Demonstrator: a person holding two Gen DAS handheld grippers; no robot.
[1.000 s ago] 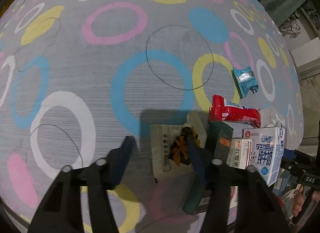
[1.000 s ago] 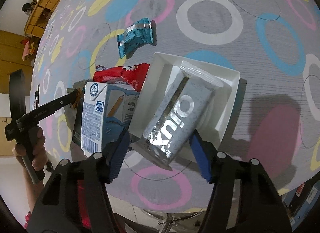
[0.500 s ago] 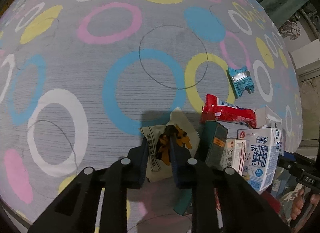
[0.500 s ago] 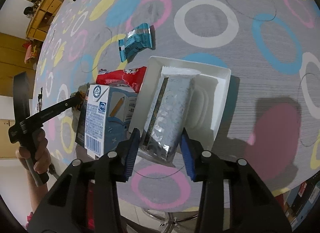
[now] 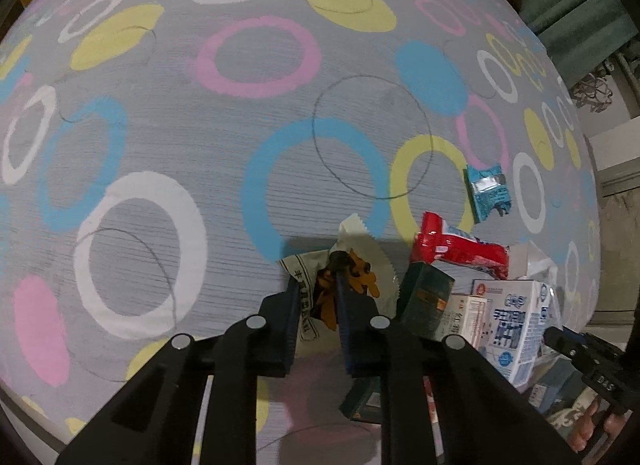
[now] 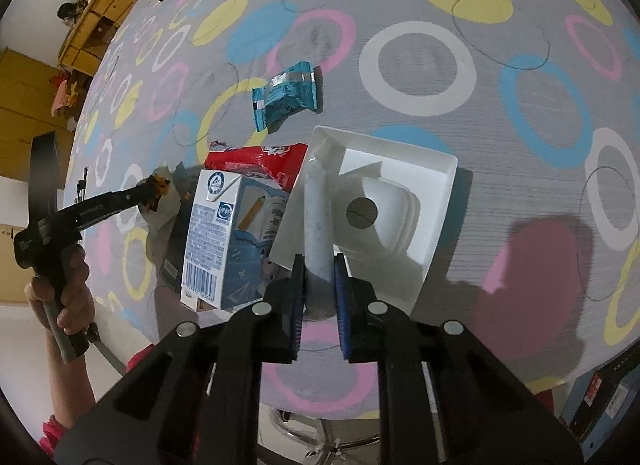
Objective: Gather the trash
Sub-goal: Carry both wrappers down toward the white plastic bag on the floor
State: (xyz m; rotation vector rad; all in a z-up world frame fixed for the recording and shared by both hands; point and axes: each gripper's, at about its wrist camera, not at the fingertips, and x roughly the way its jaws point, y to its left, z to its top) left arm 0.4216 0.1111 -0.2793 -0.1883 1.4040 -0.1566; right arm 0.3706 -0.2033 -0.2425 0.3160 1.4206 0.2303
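My left gripper (image 5: 318,285) is shut on a crumpled white snack wrapper with orange print (image 5: 356,265) and holds it over the patterned tablecloth; it also shows in the right wrist view (image 6: 160,189). My right gripper (image 6: 318,265) is shut on a grey speckled wrapper (image 6: 318,217), pinched edge-on over a white tray (image 6: 436,181). A teal wrapper (image 5: 488,191), a red wrapper (image 5: 460,249), a blue-and-white milk carton (image 5: 514,325) and a dark green box (image 5: 426,299) lie to the right of the left gripper.
The teal wrapper (image 6: 286,95), red wrapper (image 6: 256,159) and milk carton (image 6: 224,241) sit left of the tray. The table's near edge runs just below both grippers. A person's hand (image 6: 60,297) holds the left gripper's handle. Wooden furniture (image 6: 92,21) stands far off.
Both grippers went from open to shut: the left closed on the white-and-orange wrapper, the right squeezed the grey wrapper from flat to edge-on over the tray.
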